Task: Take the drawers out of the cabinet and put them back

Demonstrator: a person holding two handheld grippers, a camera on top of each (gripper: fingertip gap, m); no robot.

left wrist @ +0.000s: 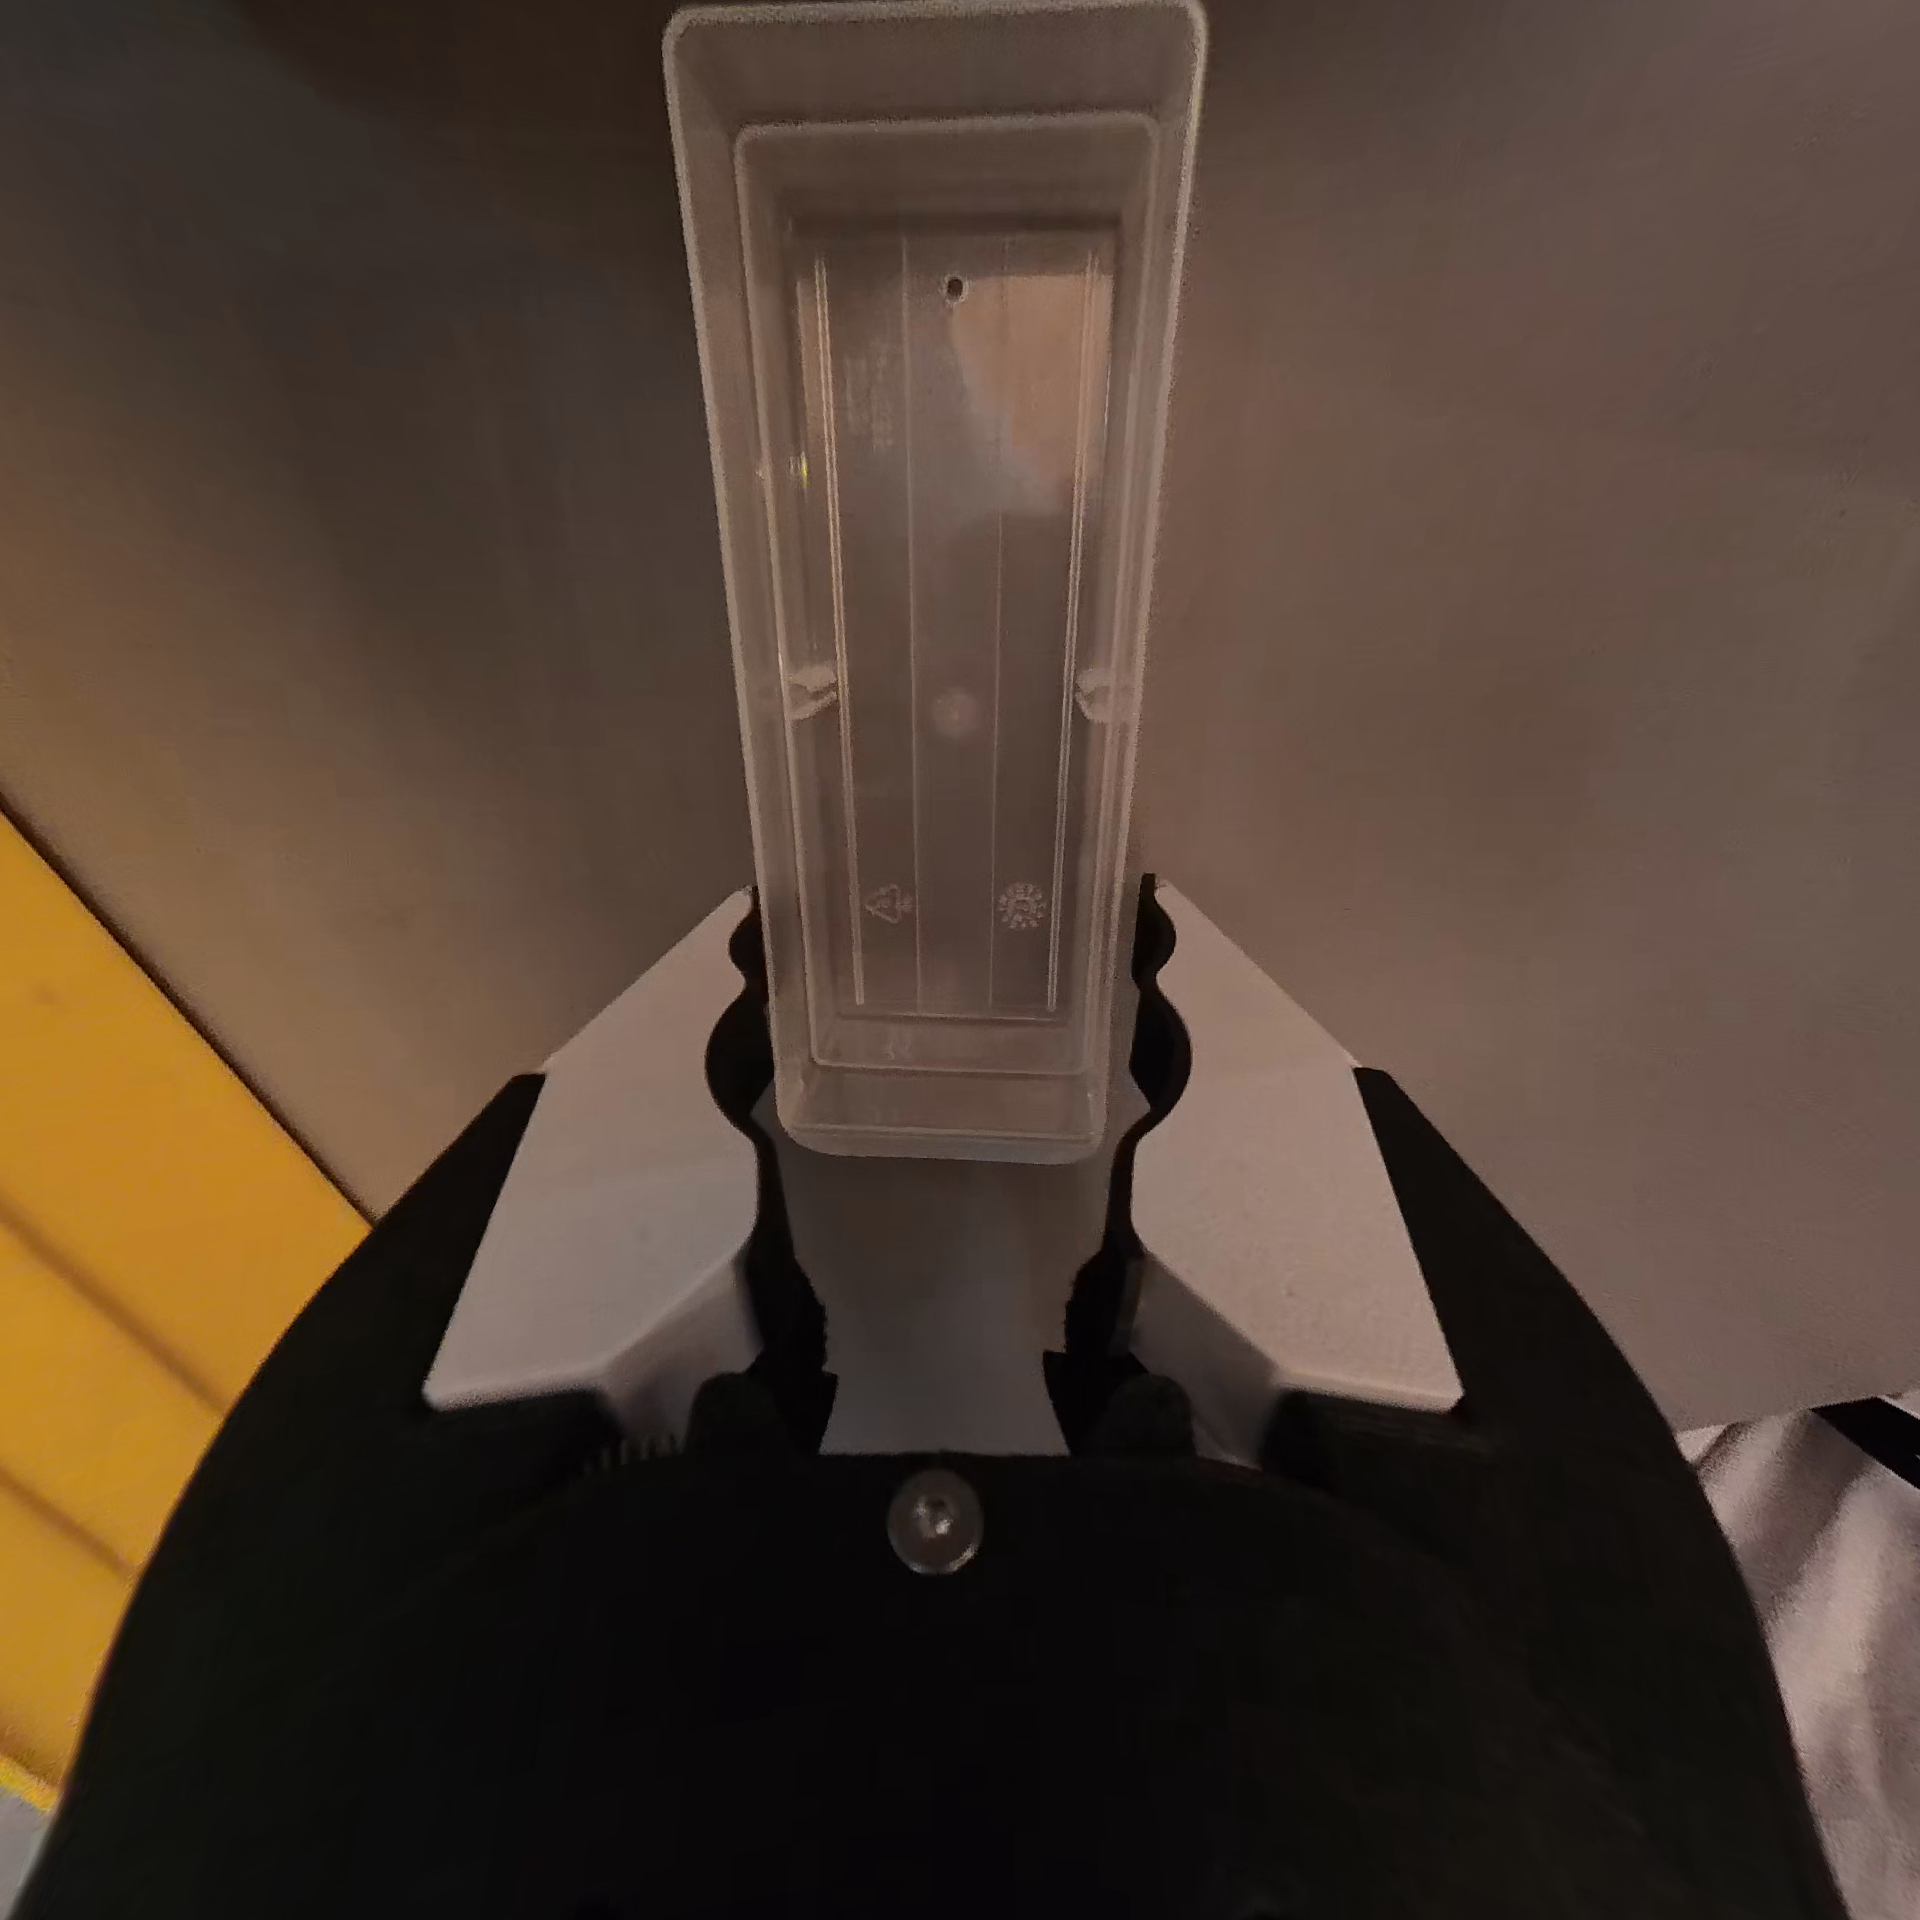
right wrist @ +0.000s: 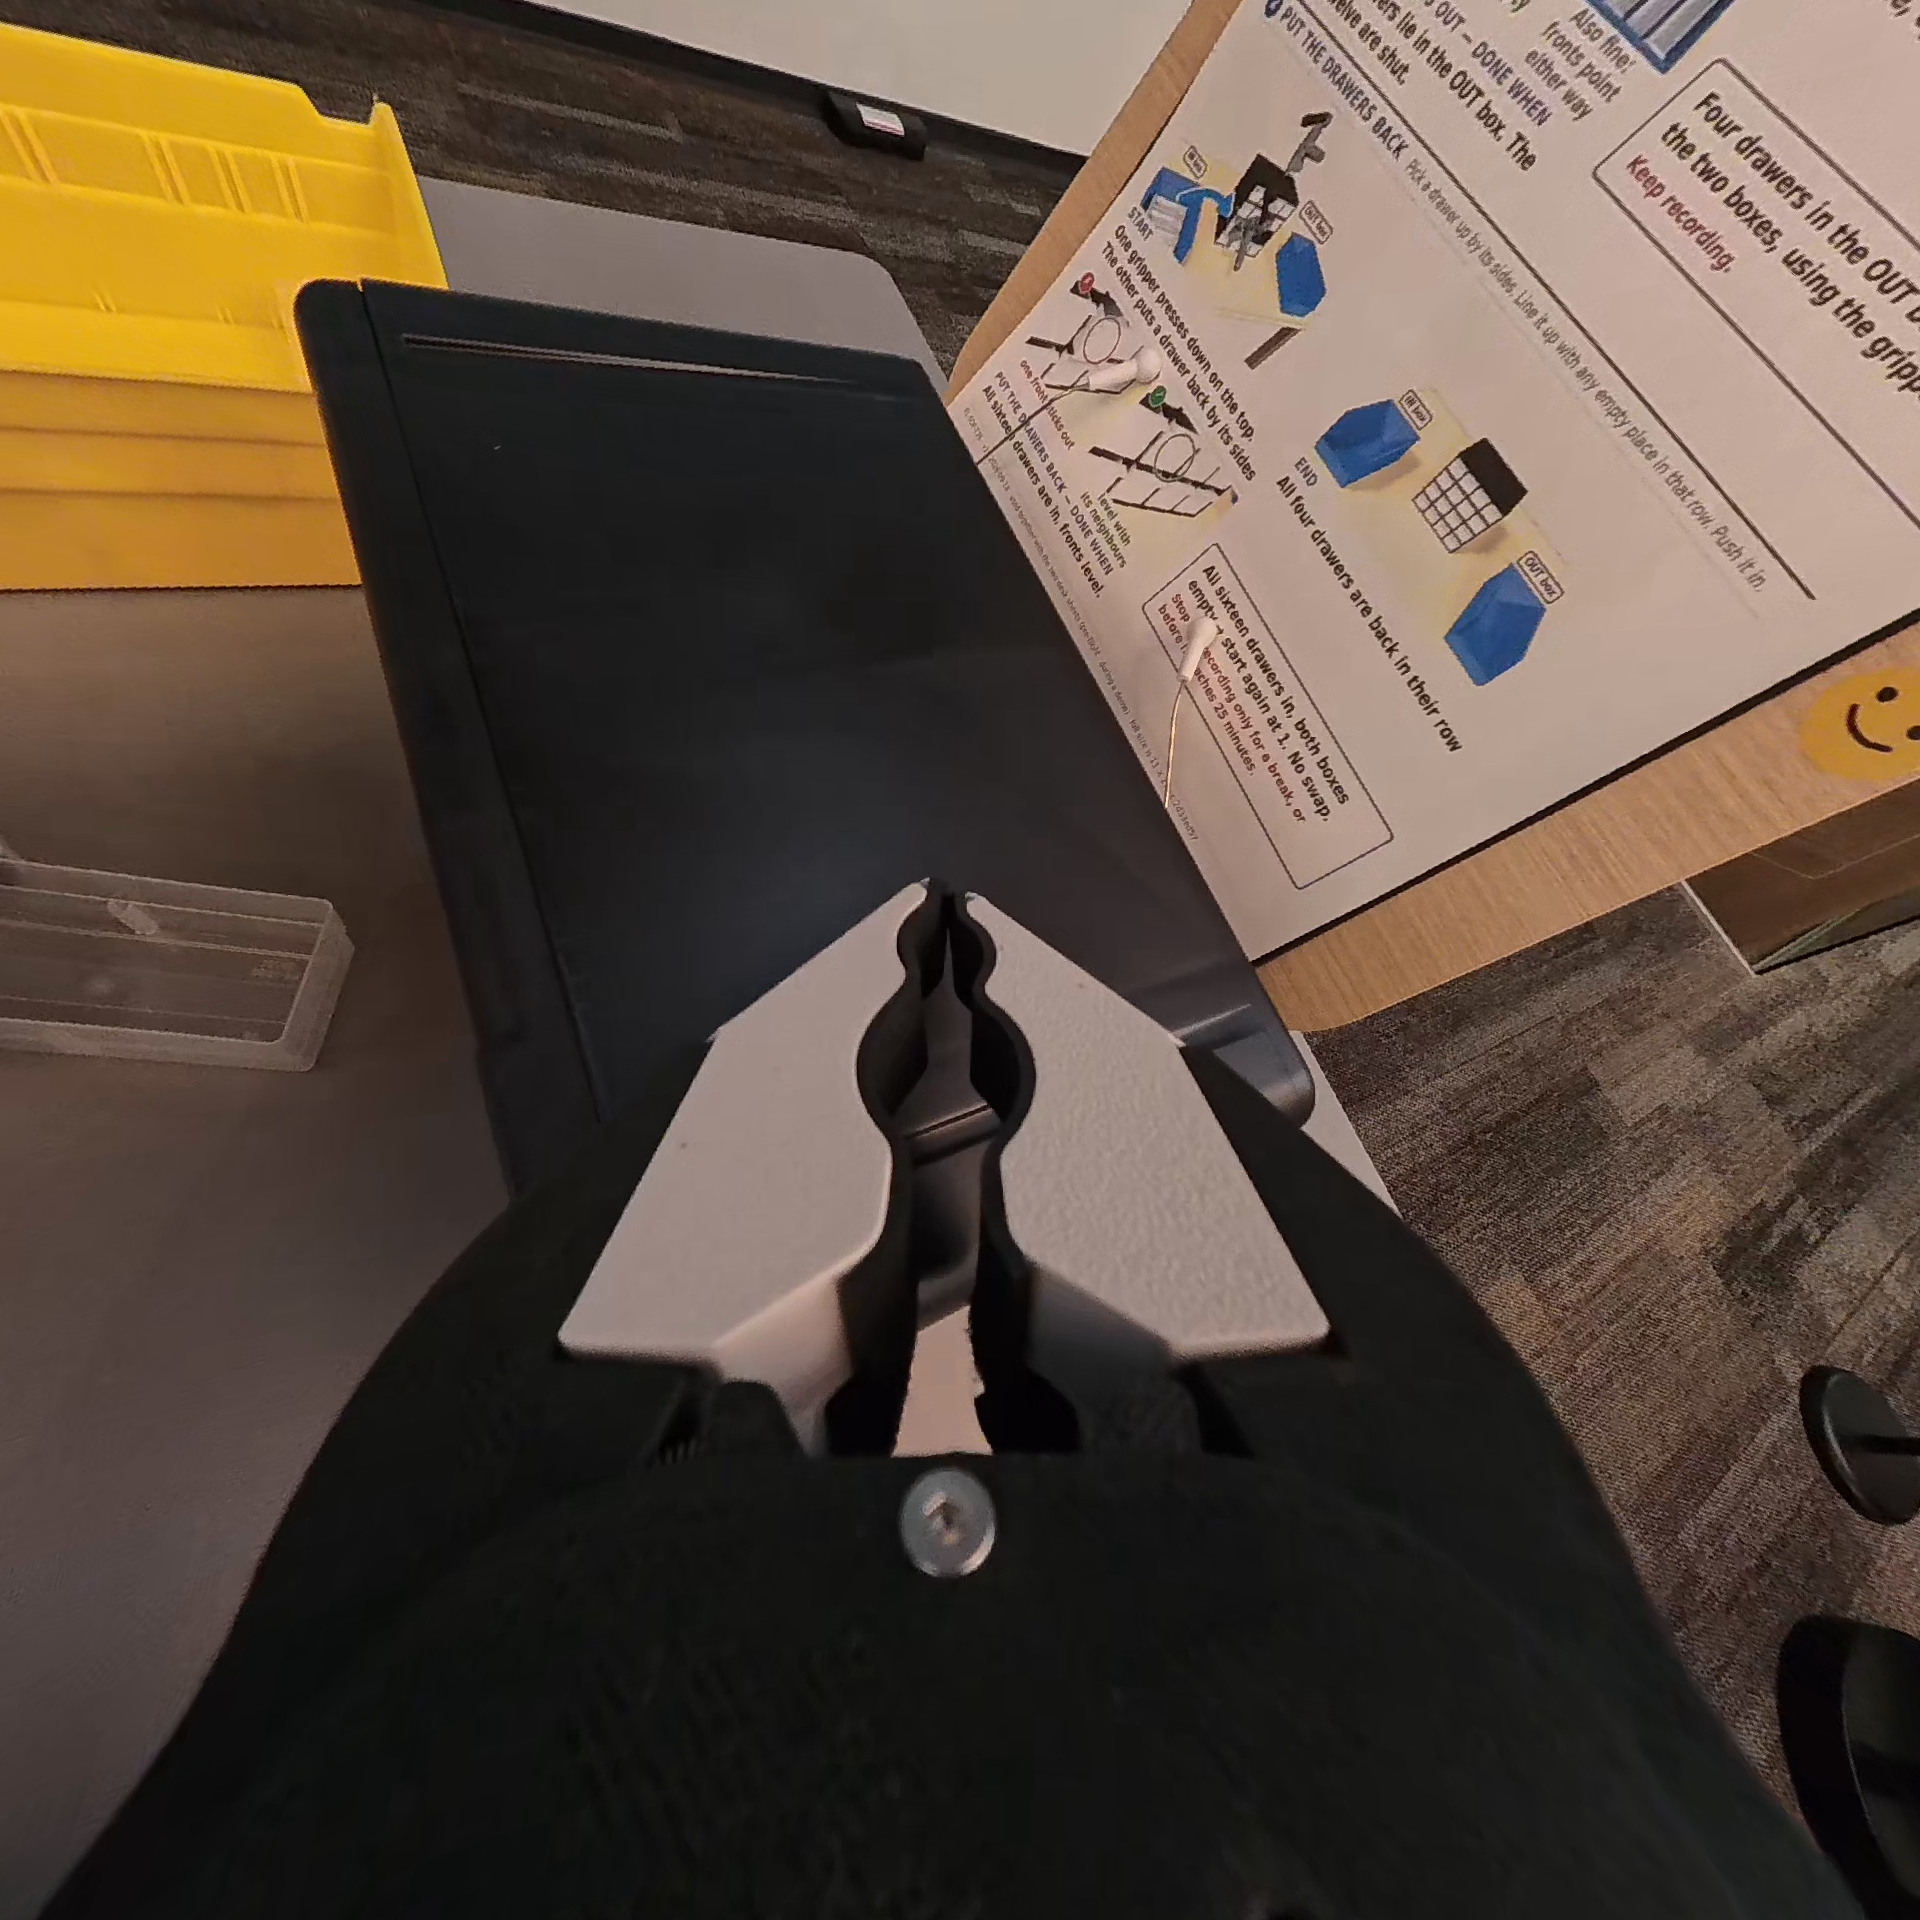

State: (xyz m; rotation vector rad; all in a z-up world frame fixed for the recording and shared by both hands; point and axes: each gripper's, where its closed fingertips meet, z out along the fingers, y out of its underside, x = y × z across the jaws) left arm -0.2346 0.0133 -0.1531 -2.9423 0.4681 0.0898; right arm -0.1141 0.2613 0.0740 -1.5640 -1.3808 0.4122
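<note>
The left gripper (left wrist: 943,997) pinches one clear drawer (left wrist: 940,582) by its two long sides, its long axis running straight ahead from the fingers, open side toward the camera (gray tabletop (left wrist: 1507,623) behind it). The right gripper (right wrist: 940,904) has its fingers pressed together, tips over the black cabinet (right wrist: 727,644) top. A second clear drawer (right wrist: 166,961) lies crosswise, left of those fingers, one yellow bin (right wrist: 177,312) beyond.

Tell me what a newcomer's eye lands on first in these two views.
The clear plastic drawer, clamped by its sides in the left gripper, fills the left wrist view. In the right wrist view, the shut right gripper sits over the black cabinet top, yellow bin behind.
</note>
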